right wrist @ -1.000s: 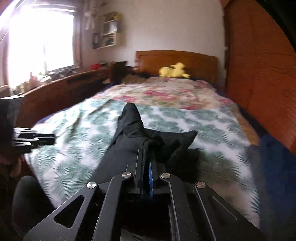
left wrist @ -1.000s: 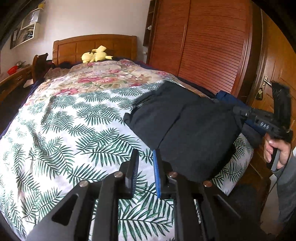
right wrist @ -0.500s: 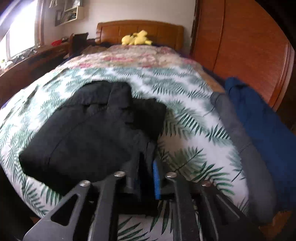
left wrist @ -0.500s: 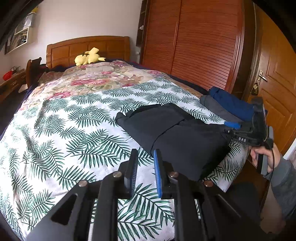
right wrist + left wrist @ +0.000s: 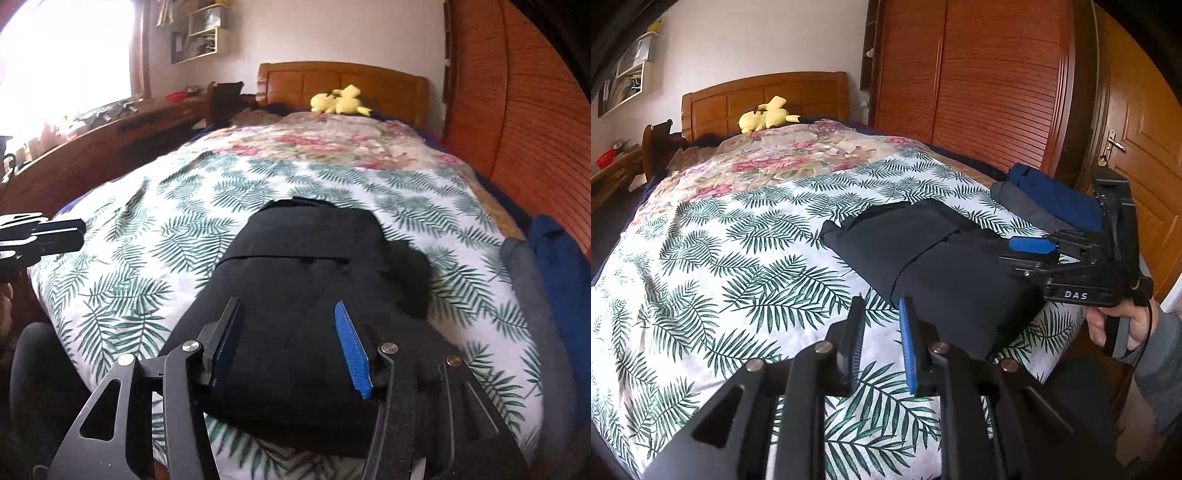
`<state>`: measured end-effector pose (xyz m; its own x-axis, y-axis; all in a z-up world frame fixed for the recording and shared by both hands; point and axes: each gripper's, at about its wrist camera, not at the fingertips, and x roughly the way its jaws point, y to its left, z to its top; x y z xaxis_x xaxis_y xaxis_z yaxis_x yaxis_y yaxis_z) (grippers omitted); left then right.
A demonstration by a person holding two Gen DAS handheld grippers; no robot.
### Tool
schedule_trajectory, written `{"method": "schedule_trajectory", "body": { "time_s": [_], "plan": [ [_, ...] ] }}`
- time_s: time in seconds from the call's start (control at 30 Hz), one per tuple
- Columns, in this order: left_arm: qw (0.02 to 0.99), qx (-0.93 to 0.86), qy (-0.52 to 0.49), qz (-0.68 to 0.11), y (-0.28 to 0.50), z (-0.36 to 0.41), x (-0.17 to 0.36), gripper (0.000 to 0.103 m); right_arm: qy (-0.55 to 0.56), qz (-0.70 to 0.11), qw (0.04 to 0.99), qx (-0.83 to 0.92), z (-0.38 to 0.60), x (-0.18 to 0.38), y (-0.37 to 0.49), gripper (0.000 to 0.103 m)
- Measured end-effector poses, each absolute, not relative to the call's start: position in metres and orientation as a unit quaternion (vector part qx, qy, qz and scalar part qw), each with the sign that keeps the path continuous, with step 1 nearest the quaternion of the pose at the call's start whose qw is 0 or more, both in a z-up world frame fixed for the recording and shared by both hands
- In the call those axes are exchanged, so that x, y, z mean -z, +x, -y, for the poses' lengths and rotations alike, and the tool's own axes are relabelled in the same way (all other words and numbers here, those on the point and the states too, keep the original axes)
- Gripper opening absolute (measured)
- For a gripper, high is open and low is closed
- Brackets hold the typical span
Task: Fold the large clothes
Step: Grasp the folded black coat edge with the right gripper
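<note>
A black garment (image 5: 934,258) lies folded into a thick bundle on the palm-leaf bedspread (image 5: 738,266), near the bed's foot corner. My right gripper (image 5: 290,332) hovers over the near end of the black garment (image 5: 295,266). Its jaws are opening, one on each side of the cloth, and the pads do not press on it. In the left wrist view the right gripper (image 5: 1008,253) sits at the bundle's right end, held by a hand (image 5: 1115,325). My left gripper (image 5: 881,325) stands left of the bundle over the bare bedspread, narrowly open and holding nothing.
Folded blue clothes (image 5: 1056,195) and a folded grey piece (image 5: 1023,206) lie along the bed's right edge. A floral quilt (image 5: 783,158) and a yellow plush toy (image 5: 764,118) lie toward the headboard. A wooden wardrobe (image 5: 979,81) and a door (image 5: 1137,147) stand to the right.
The right gripper came down with the black garment, laid it on the bed and spread its jaws off the cloth. The left gripper has hardly moved.
</note>
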<state>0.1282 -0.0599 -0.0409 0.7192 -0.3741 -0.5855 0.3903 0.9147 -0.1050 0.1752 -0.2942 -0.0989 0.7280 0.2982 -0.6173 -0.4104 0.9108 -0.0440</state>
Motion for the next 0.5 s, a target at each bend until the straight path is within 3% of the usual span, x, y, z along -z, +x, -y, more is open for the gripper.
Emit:
{"method": "schedule_trajectory", "body": {
  "time_s": [0.3,0.5],
  "plan": [
    [0.923,0.210,0.016,-0.321,0.142,0.065,0.057,0.017,-0.041,-0.396,0.900,-0.176,0.313,0.153,0.201,0.053],
    [0.913,0.225,0.021,-0.339,0.175,0.078,0.076,0.018,-0.034,-0.380,0.907,-0.176,0.323,0.159,0.189,0.053]
  ]
}}
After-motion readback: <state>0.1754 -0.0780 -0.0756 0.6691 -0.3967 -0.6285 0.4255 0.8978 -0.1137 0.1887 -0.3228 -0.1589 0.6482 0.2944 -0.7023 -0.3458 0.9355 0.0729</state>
